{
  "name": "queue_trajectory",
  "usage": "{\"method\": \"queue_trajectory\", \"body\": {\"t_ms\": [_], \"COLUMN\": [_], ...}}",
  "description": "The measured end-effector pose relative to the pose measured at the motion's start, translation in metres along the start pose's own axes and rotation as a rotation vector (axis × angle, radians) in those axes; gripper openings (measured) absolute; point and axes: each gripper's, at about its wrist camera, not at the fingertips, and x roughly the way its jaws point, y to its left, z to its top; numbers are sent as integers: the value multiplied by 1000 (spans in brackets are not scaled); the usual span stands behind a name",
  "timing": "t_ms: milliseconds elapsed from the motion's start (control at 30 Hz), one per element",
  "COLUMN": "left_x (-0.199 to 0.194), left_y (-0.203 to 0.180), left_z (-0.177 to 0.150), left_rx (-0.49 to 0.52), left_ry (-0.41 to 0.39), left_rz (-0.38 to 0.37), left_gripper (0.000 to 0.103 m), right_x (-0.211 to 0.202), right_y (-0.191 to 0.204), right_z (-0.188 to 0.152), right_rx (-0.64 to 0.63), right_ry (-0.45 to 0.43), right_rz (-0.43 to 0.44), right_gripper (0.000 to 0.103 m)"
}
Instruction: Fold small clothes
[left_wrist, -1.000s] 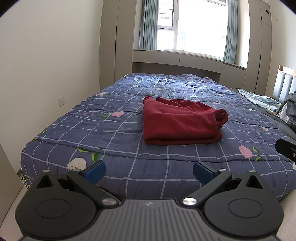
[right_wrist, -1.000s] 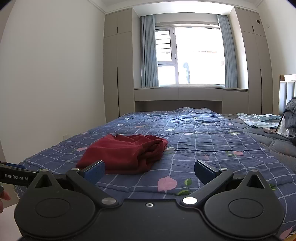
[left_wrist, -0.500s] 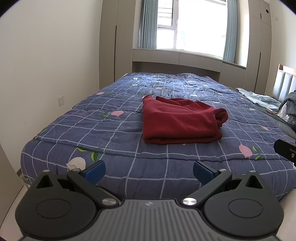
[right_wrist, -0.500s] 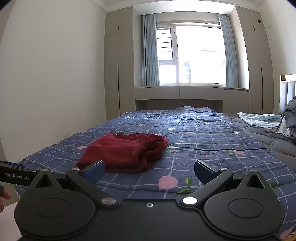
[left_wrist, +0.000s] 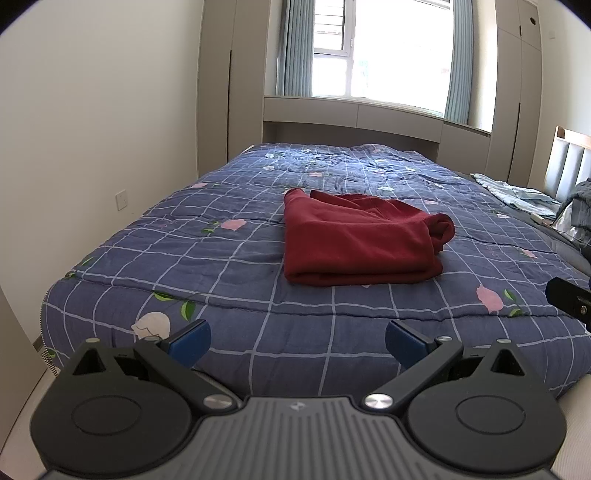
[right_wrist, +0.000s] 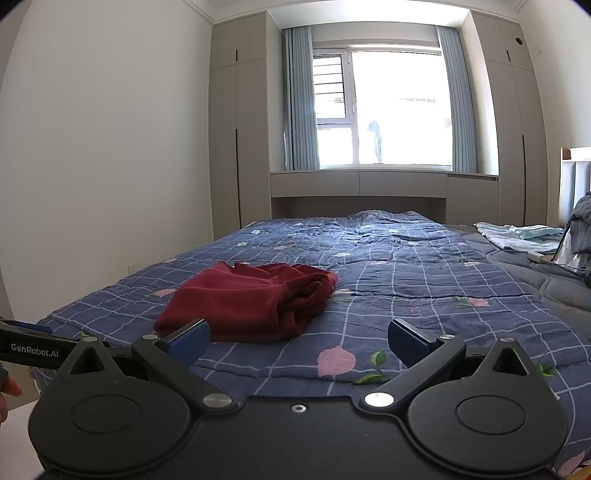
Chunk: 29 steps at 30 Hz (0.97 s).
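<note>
A dark red garment (left_wrist: 358, 243) lies folded into a thick rectangle on the blue checked quilt (left_wrist: 207, 258), with a bunched roll at its right end. In the right wrist view the same red garment (right_wrist: 255, 299) sits left of centre on the quilt (right_wrist: 424, 295). My left gripper (left_wrist: 297, 341) hangs open off the foot of the bed, well short of the garment, nothing between its blue pads. My right gripper (right_wrist: 299, 341) is open too, over the bed's near edge, to the right of the garment. The left gripper's black body (right_wrist: 29, 349) shows at the right wrist view's left edge.
A light blue cloth (right_wrist: 517, 236) and a grey bundle (right_wrist: 581, 229) lie at the bed's right side near the headboard (left_wrist: 569, 162). Wardrobes and a window bench line the far wall. A white wall runs along the left. A person's fingertips (right_wrist: 7, 391) show at the left edge.
Both grippers have drifted slightly back and up from the bed, so the garment looks a little farther off. The garment has not moved, and both grippers stay open.
</note>
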Motion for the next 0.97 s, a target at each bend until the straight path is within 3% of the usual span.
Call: {"method": "queue_trajectory", "body": {"t_ms": [567, 967], "left_x": [7, 7], "left_y": [4, 3], "left_z": [-1, 0], "left_rx": [-29, -15], "left_ry": [61, 62], "left_rz": [3, -8], "left_gripper": [103, 103], "right_x": [1, 2], "right_y": [-1, -2], "right_z": [-1, -1], "right_rx": [-4, 0], "right_ry": [19, 24], "right_rz": [9, 13], "right_gripper": [102, 102]}}
